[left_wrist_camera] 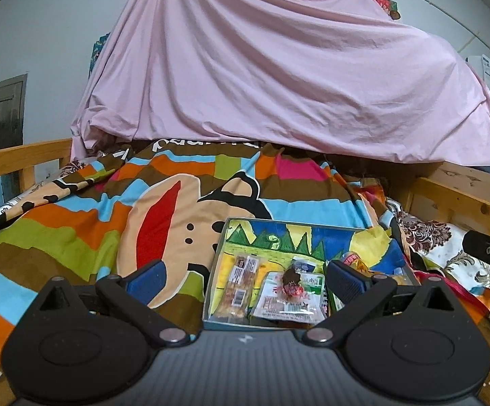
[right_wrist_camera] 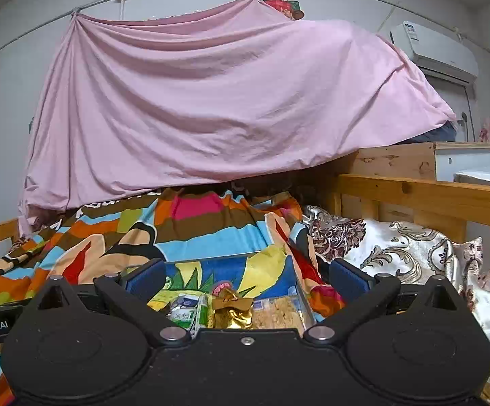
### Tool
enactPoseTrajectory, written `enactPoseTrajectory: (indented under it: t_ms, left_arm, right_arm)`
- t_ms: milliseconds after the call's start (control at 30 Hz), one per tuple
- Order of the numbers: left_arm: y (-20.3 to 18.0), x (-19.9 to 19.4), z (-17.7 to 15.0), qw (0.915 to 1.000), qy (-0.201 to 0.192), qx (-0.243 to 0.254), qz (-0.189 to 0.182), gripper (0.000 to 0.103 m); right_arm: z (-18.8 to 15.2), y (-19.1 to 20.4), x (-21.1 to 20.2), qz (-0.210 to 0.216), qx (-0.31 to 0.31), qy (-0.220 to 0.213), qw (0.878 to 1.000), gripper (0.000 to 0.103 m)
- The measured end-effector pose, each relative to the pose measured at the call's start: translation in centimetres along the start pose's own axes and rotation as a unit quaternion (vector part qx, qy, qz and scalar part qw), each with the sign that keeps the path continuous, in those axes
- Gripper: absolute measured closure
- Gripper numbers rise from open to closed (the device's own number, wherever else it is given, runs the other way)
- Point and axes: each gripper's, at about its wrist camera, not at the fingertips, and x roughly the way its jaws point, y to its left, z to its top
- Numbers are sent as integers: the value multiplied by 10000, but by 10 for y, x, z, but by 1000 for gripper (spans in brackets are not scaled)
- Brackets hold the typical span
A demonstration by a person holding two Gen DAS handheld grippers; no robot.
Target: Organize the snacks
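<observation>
A shallow box with a bright painted bottom [left_wrist_camera: 268, 237] lies on the bed and holds several snacks. In the left wrist view I see an orange bar packet [left_wrist_camera: 239, 287], a white and green packet [left_wrist_camera: 289, 299] and a small red and brown wrapped sweet [left_wrist_camera: 291, 279] on top of it. My left gripper [left_wrist_camera: 245, 279] is open and empty just in front of the box. In the right wrist view the box [right_wrist_camera: 272, 267] holds a green and white packet [right_wrist_camera: 187, 313], a gold foil snack [right_wrist_camera: 233, 311] and a clear packet of tan crackers [right_wrist_camera: 278, 313]. My right gripper [right_wrist_camera: 246, 279] is open and empty above them.
A colourful cartoon blanket [left_wrist_camera: 109, 216] covers the bed. A pink sheet [left_wrist_camera: 261, 77] hangs behind. Wooden bed rails stand at the left [left_wrist_camera: 18, 159] and right [right_wrist_camera: 424, 193]. A floral satin pillow [right_wrist_camera: 397, 250] lies right of the box.
</observation>
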Motion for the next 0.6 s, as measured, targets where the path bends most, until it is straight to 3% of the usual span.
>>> enactPoseTrajectory:
  t_ms: [600]
  left_arm:
    - [10, -52, -14, 9999, 65, 100, 53, 0]
  right_arm:
    - [-3, -1, -55, 49, -74, 57, 9999, 1]
